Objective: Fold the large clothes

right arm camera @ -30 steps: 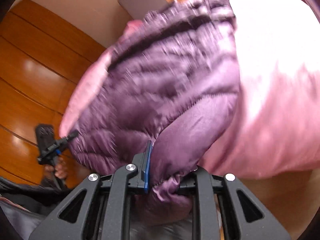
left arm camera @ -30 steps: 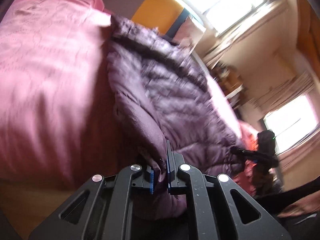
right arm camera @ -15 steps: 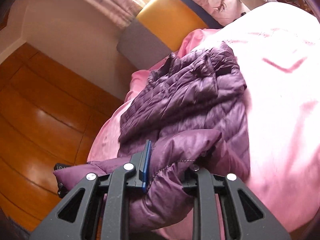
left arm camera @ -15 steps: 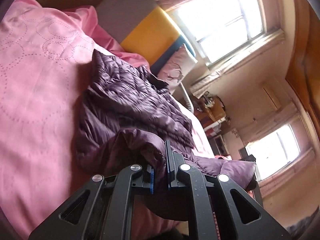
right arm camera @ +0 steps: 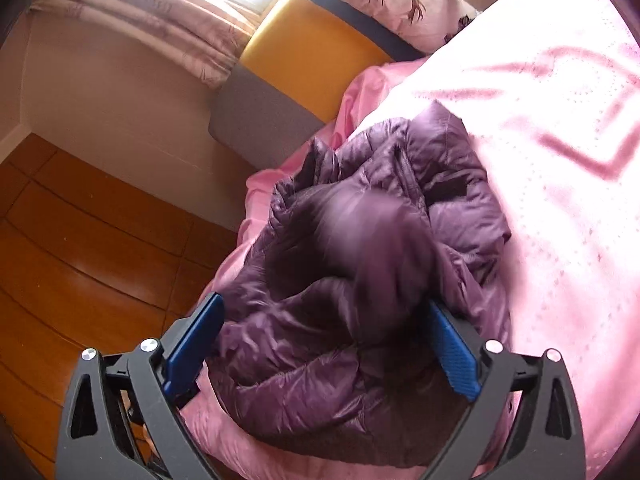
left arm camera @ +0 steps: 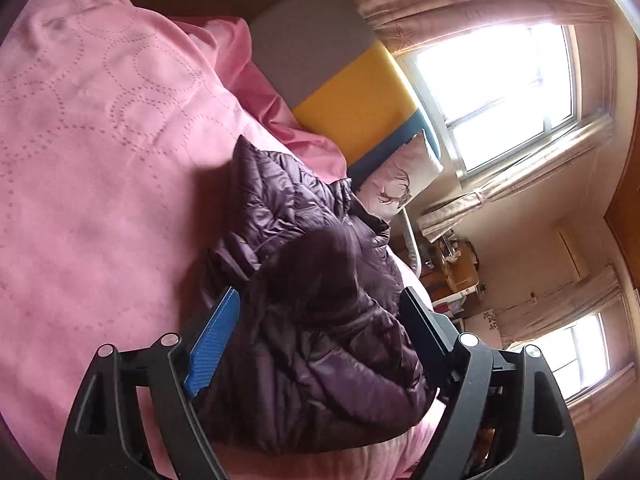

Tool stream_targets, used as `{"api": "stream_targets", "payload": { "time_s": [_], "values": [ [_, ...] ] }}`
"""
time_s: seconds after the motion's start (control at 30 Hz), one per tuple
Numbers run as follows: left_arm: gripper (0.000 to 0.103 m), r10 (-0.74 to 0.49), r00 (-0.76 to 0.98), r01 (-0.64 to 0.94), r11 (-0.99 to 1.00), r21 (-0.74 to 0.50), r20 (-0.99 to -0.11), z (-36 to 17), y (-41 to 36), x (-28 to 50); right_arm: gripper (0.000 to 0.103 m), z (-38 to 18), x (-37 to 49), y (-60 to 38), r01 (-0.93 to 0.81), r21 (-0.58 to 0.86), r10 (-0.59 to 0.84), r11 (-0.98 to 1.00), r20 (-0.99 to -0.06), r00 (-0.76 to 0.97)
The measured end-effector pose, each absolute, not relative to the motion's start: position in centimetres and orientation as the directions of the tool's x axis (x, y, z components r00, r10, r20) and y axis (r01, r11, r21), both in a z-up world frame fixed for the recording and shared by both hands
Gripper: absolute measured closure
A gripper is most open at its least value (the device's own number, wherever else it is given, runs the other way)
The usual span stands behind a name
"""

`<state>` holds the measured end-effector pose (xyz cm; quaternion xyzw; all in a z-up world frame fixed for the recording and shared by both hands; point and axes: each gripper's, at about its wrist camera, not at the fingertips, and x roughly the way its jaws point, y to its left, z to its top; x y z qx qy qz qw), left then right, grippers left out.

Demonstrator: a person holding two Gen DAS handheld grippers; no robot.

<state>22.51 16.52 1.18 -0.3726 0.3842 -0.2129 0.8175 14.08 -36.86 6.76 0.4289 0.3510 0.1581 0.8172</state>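
Observation:
A dark purple quilted down jacket (left arm camera: 280, 208) lies crumpled on the pink bed cover (left arm camera: 100, 140). In the left wrist view my left gripper (left arm camera: 318, 292) hovers just over the near end of the jacket. Its jaws are opening wide, and a blurred fold of the jacket drops loose between them without touching the blue pads (left arm camera: 212, 340). In the right wrist view the jacket (right arm camera: 452, 216) sits near the bed's left edge. My right gripper (right arm camera: 323, 301) is opening too, and a blurred fold falls free between its pads (right arm camera: 192, 344).
At the head of the bed stands a grey, yellow and blue headboard (left arm camera: 352, 92) with a deer-print pillow (left arm camera: 404, 184) against it. Wooden floor (right arm camera: 80, 260) runs along the bed's left edge. Bright windows (left arm camera: 492, 84) and curtains lie beyond.
Both grippers, shut on jacket folds before, have let go and spread wide. The lifted end of the jacket has been carried towards the headboard and is dropping onto the rest.

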Motion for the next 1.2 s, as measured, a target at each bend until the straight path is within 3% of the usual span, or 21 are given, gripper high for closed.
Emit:
{"api": "stream_targets", "payload": {
  "time_s": [0.13, 0.23, 0.27, 0.3, 0.37, 0.43, 0.57, 0.63, 1.1, 1.2],
  "values": [
    [0.022, -0.635, 0.579, 0.079, 0.669, -0.739, -0.512, -0.8, 16.1, 21.4, 0.002, 6.8, 11.0, -37.9, 0.047, 0.777, 0.513, 0.628, -0.459, 0.725],
    [0.024, -0.655, 0.533, 0.090, 0.673, -0.735, -0.535, -2.9, 15.2, 21.0, 0.002, 4.9, 8.7, -37.8, 0.087, 0.710, 0.460, 0.699, -0.540, 0.705],
    [0.028, -0.666, 0.516, 0.095, 0.670, -0.737, -0.539, -3.5, 14.7, 20.9, 0.005, 4.2, 8.2, -37.6, 0.099, 0.691, 0.449, 0.716, -0.565, 0.692],
    [0.038, -0.673, 0.495, 0.106, 0.674, -0.731, -0.549, -4.0, 14.1, 20.8, 0.009, 3.3, 7.9, -37.2, 0.113, 0.666, 0.436, 0.738, -0.597, 0.673],
    [0.053, -0.654, 0.490, 0.127, 0.708, -0.695, -0.576, -4.3, 13.3, 20.6, 0.032, 1.9, 7.6, -36.2, 0.120, 0.620, 0.418, 0.776, -0.646, 0.639],
    [0.073, -0.645, 0.486, 0.130, 0.720, -0.682, -0.589, -4.4, 13.3, 20.5, 0.045, 1.1, 7.6, -35.5, 0.125, 0.589, 0.397, 0.798, -0.670, 0.627],
    [0.088, -0.638, 0.489, 0.153, 0.734, -0.662, -0.594, -3.8, 13.6, 19.4, 0.074, 1.5, 7.5, -35.1, 0.117, 0.590, 0.405, 0.799, -0.671, 0.621],
    [0.091, -0.636, 0.488, 0.175, 0.742, -0.647, -0.598, -3.4, 13.3, 18.8, 0.080, 2.0, 6.8, -35.0, 0.102, 0.577, 0.405, 0.810, -0.677, 0.614],
    [0.092, -0.652, 0.410, 0.195, 0.745, -0.637, -0.637, -2.8, 14.5, 7.2, 0.083, 3.8, -4.5, -34.3, -0.008, 0.499, 0.440, 0.866, -0.755, 0.487],
    [0.090, -0.615, 0.408, 0.176, 0.779, -0.602, -0.675, -2.7, 14.8, 5.0, 0.078, 4.7, -5.1, -33.7, -0.040, 0.433, 0.397, 0.900, -0.782, 0.480]
  ]
}}
